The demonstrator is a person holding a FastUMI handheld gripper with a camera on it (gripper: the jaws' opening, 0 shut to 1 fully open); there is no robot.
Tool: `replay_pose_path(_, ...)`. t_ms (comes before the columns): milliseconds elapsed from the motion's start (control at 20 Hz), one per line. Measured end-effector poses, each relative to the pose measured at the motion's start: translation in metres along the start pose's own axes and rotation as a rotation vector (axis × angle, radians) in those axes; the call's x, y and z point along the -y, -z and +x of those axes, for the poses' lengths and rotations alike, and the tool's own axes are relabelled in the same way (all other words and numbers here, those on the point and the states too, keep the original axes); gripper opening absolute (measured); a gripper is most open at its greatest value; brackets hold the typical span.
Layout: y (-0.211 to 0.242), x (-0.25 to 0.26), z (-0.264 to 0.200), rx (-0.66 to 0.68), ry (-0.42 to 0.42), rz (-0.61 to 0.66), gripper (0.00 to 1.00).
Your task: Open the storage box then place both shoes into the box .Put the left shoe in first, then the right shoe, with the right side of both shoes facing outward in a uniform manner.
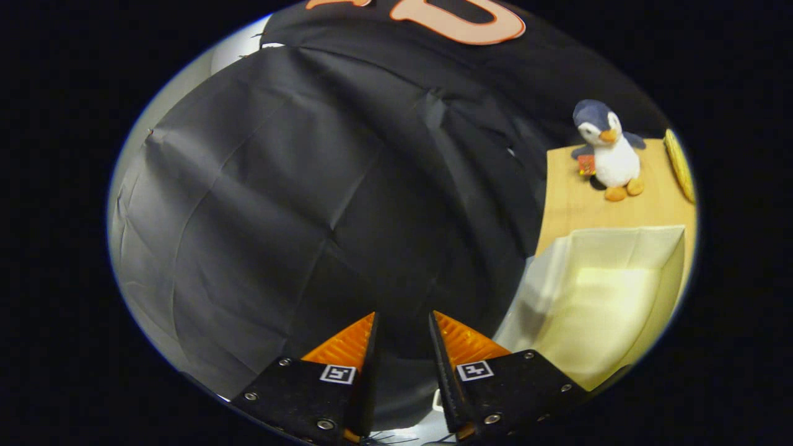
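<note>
The storage box (pixel 610 297) stands open on the wooden table (pixel 573 198), ahead and to the right of my fingers. Its pale inside shows with nothing in it. My gripper (pixel 403 325) is held high and faces the black cloth wall, its fingers only a narrow gap apart. Low between the fingers a pale grey part of a shoe (pixel 403 427) with thin dark laces peeks out, and both fingers press on it. The rest of that shoe is hidden under the gripper.
A plush penguin (pixel 607 152) stands on the table behind the box, with a yellow corn-like object (pixel 679 164) to its right. The black cloth wall (pixel 310 204) hangs close ahead and to the left.
</note>
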State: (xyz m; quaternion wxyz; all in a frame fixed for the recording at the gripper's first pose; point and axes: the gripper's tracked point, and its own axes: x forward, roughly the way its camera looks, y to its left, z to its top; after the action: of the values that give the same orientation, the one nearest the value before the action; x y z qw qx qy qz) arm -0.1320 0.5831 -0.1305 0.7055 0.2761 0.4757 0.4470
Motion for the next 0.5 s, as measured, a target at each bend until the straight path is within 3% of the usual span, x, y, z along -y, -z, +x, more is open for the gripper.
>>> replay_pose_path(250,-0.015,0.075,-0.083,0.091,0.167,-0.091,0.81)
replay_pose_path(350,-0.016,0.112,-0.123,0.126,0.258,-0.136,0.88)
replay_pose_path(500,-0.014,0.167,-0.178,0.142,0.393,-0.184,0.89)
